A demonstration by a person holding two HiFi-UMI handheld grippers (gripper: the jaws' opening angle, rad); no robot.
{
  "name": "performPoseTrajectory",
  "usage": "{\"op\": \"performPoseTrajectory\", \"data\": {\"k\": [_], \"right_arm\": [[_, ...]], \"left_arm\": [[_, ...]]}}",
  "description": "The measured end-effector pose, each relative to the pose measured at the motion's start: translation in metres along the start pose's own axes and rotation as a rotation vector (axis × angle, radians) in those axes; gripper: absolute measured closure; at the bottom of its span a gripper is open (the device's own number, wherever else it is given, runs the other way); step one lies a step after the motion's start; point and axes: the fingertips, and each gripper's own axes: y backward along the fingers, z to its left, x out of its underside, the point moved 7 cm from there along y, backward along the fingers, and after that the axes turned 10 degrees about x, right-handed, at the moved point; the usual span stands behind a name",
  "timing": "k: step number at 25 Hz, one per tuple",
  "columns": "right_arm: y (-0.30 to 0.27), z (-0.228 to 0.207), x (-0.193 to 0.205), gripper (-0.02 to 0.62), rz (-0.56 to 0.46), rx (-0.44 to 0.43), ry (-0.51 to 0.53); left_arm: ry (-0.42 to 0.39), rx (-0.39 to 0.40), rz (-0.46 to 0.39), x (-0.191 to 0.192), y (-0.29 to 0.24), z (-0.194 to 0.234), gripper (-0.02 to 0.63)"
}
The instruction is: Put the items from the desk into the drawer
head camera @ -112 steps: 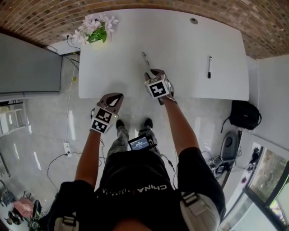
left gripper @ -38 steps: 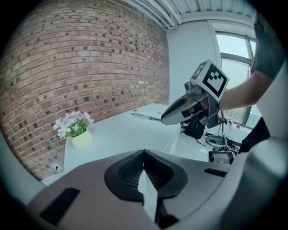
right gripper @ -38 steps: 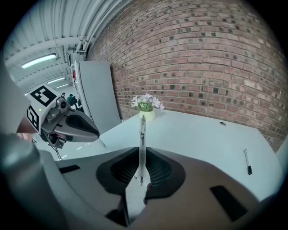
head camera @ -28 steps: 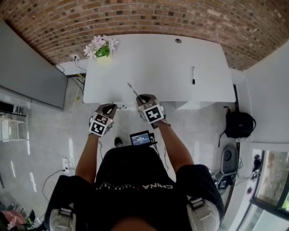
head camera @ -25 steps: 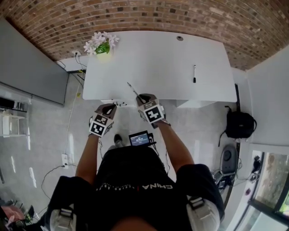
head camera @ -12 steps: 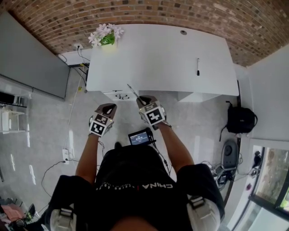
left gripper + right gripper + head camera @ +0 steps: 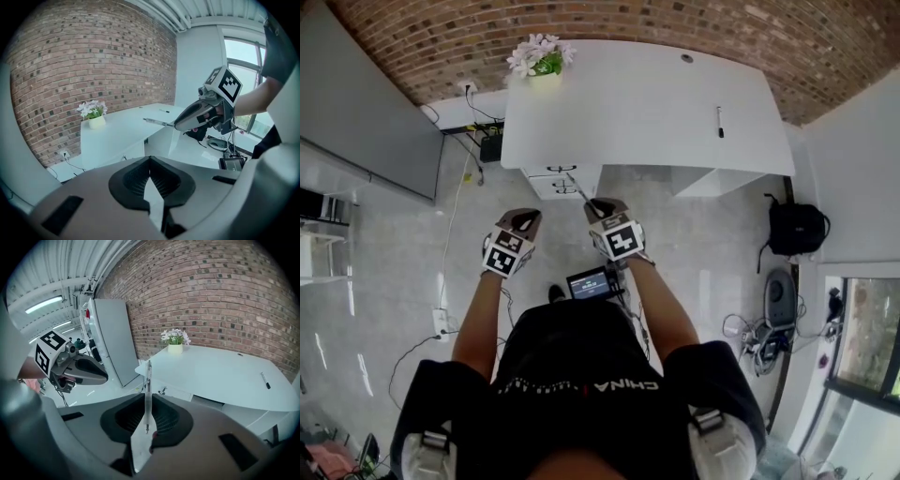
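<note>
1. At twelve o'clock in my head view, the brick wall [image 7: 609, 23] looks rough and matt, with pale mortar lines.
2. Just below it, the desk [image 7: 647, 103] has a smooth white top with a soft sheen.
3. At nine o'clock, the floor [image 7: 394, 244] is pale and polished and mirrors the light.
4. At three o'clock, the backpack [image 7: 795, 230] looks like matt black cloth.
5. The right gripper [image 7: 147, 416] has a matt grey plastic shell. Its finely ribbed black pads [image 7: 166, 418] clamp a pen [image 7: 147, 390] of clear, glossy plastic.
6. The left gripper [image 7: 151, 171] has the same matt grey shell and ribbed black pads [image 7: 133, 180].
</note>
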Motion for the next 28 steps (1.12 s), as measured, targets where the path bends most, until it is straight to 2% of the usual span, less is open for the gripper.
{"op": "performPoseTrajectory", "data": {"k": [5,9,20,28], "right_arm": [[0.012,0.034,0.012,0.541,-0.014,0.057,-0.022],[0.022,0.053,0.019,0.541,-0.014,0.049,-0.035],[0.035,0.028,0.025,0.541,-0.006,0.021,-0.034],[0.037,-0.012,0.027,0.541,-0.008,0.013,-0.034]], "left_arm": [[-0.026,0.042,-0.008,0.02,0.029,-0.006,0.594],[-0.025,0.051,0.002,0.033,0.037,-0.01,0.594],[-0.013,0.034,-0.016,0.012,0.015,-0.03,0.594],[-0.01,0.013,-0.015,-0.008,-0.006,-0.039,0.594]]}}
